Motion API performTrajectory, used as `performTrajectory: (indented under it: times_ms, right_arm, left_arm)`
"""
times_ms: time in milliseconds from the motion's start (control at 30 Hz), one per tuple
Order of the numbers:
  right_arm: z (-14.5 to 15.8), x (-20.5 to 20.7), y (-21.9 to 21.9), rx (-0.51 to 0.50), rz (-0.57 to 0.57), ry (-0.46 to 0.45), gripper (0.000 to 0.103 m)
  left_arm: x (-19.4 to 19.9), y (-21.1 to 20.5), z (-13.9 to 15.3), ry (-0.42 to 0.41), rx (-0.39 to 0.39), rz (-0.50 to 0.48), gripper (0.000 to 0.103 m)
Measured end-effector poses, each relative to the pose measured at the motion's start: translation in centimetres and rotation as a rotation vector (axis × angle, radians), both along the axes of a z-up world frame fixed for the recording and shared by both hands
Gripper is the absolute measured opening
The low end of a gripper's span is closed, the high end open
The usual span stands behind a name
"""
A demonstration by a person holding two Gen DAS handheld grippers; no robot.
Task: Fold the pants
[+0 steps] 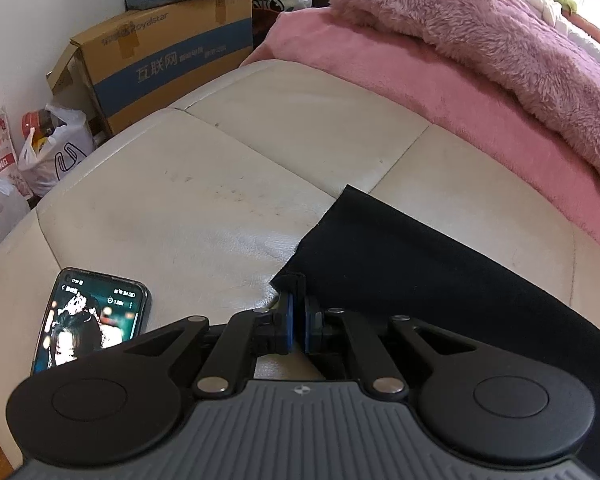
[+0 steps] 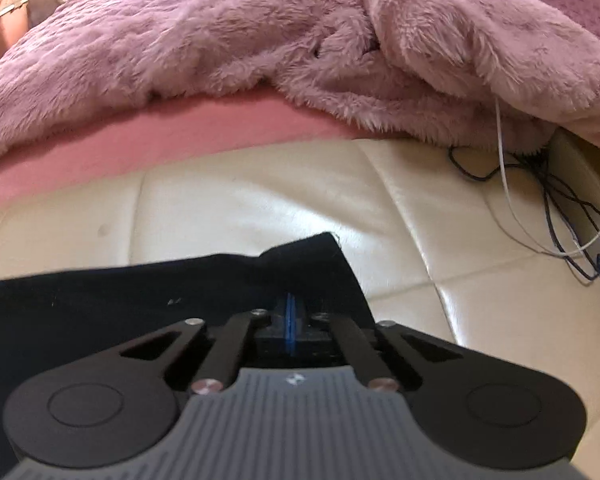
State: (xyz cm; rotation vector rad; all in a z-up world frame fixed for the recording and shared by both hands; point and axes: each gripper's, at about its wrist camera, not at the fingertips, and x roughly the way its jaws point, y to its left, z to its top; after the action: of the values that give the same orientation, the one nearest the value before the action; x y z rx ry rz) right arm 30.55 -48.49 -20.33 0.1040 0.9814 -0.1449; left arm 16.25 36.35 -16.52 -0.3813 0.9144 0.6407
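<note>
Both jaws are clenched on the black pants (image 1: 420,264), the left gripper (image 1: 297,312) pinching a corner at lower centre of its frame beside a lit phone (image 1: 92,320), the right gripper (image 2: 290,320) nipping the far edge low in its view, on the white leather cushion (image 1: 204,184).

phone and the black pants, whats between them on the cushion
Only bare white cushion lies between the phone and the pants, plus the left gripper, shut on the pants' near corner. The left wrist view shows it.
</note>
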Motion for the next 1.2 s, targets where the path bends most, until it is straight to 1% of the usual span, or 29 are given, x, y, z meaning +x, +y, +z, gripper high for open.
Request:
performTrajectory:
  times_ms: [33, 67, 200, 300, 333, 367, 433, 467, 500, 567, 633, 700, 800, 867, 933, 967, 1033, 1067, 1200]
  right_arm:
    - [0.1, 0.0, -0.4, 0.008, -0.004, 0.002, 0.000]
    - [-0.1, 0.8, -0.7, 0.003, 0.001, 0.004, 0.000]
    - [0.0, 1.4, 0.0, -0.057, 0.030, 0.027, 0.000]
    - [1.0, 0.6, 1.3, -0.114, 0.053, 0.039, 0.000]
    - [1.6, -0.1, 1.8, -0.111, 0.055, 0.037, 0.000]
    - [2.2, -1.0, 2.2, -0.094, 0.058, 0.033, 0.006]
    - [3.4, -3.4, 3.8, -0.048, 0.083, 0.016, 0.009]
    - [4.0, -4.7, 4.7, -0.024, 0.100, 0.006, 0.014]
    - [4.5, -6.3, 6.0, 0.003, 0.129, -0.003, 0.017]
    - [5.2, -9.1, 8.6, 0.043, 0.175, -0.011, 0.017]
    - [5.7, -12.1, 11.4, 0.109, 0.210, -0.027, 0.017]
    - [5.6, -14.4, 14.0, 0.174, 0.236, -0.033, 0.016]
    - [4.8, -16.9, 17.6, 0.215, 0.276, -0.036, 0.014]
    - [4.2, -17.9, 19.3, 0.245, 0.292, -0.035, 0.012]
    - [3.4, -18.4, 20.5, 0.247, 0.304, -0.022, 0.012]
    - [2.9, -18.6, 21.0, 0.239, 0.313, -0.008, 0.012]
    - [1.2, -18.6, 21.5, 0.234, 0.318, 0.066, 0.011]
    - [0.8, -18.7, 21.7, 0.227, 0.320, 0.071, 0.010]
    - [2.0, -19.1, 21.9, 0.230, 0.317, 0.049, 0.012]
  left_arm:
    - [0.1, -0.1, 0.0, 0.003, 0.005, -0.001, 0.005]
    - [0.2, -0.1, -0.1, 0.007, 0.009, -0.002, 0.005]
    - [0.6, -0.1, -0.1, 0.023, 0.018, -0.024, 0.005]
    - [0.9, 0.0, 0.1, 0.045, 0.012, -0.028, 0.005]
    - [1.0, 0.0, 0.2, 0.049, 0.014, -0.032, 0.005]
    - [0.9, 0.0, 0.1, 0.048, 0.014, -0.034, 0.005]
    - [0.7, 0.1, 0.1, 0.038, 0.007, -0.033, 0.005]
    - [0.5, 0.2, 0.2, 0.028, -0.002, -0.028, 0.005]
    - [0.4, 0.3, 0.3, 0.020, -0.007, -0.027, 0.005]
    - [0.0, 0.5, 0.6, -0.011, -0.022, -0.024, 0.005]
    - [-0.4, 0.8, 1.2, -0.057, -0.048, -0.006, 0.005]
    - [-1.1, 0.9, 2.1, -0.114, -0.068, 0.005, 0.005]
    - [-1.8, 0.4, 4.1, -0.192, -0.072, -0.013, 0.005]
    - [-2.2, -0.5, 6.0, -0.242, -0.060, -0.049, 0.005]
    - [-2.6, -1.6, 8.0, -0.296, -0.045, -0.092, 0.005]
    - [-2.8, -2.5, 9.1, -0.324, -0.034, -0.120, 0.005]
    - [-3.2, -4.6, 11.3, -0.374, -0.002, -0.179, 0.005]
    - [-3.3, -5.8, 12.3, -0.394, 0.018, -0.211, 0.005]
    - [-3.1, -11.7, 15.4, -0.451, 0.091, -0.348, 0.005]
